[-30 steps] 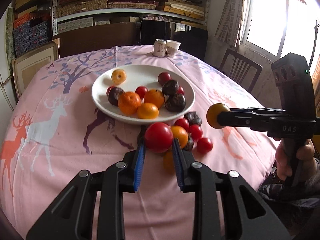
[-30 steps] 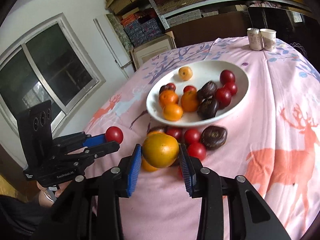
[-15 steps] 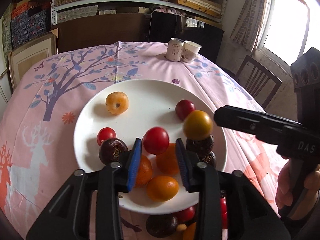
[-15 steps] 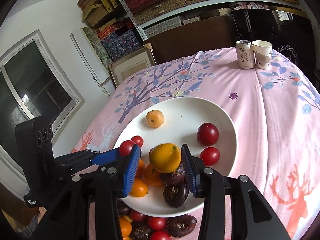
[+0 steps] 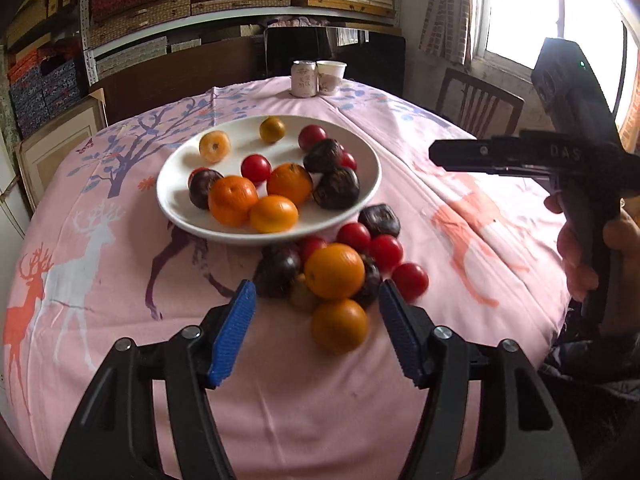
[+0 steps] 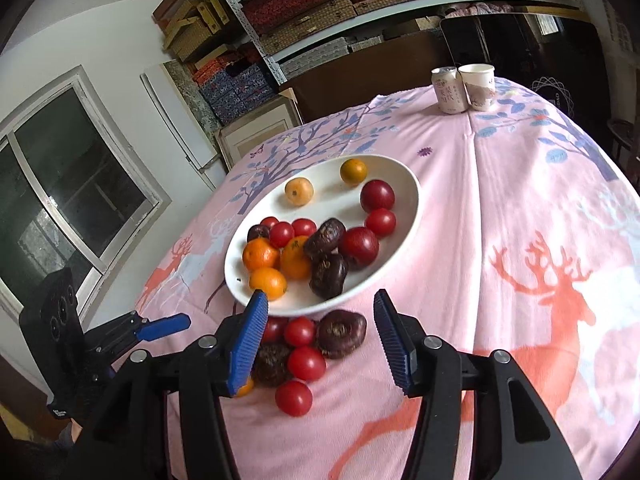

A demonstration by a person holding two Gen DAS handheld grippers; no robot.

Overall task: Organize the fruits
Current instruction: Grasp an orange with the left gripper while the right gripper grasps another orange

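Orange fruit [image 5: 334,271] beyond opening left fingers [image 5: 232,334] (untouched, nothing gripped).

The letters "DAS" stand in pale print on the side of the right gripper [image 5: 436,155], seen from the left wrist view. The can [image 5: 303,78] near the table's far edge bears printing too small to read.
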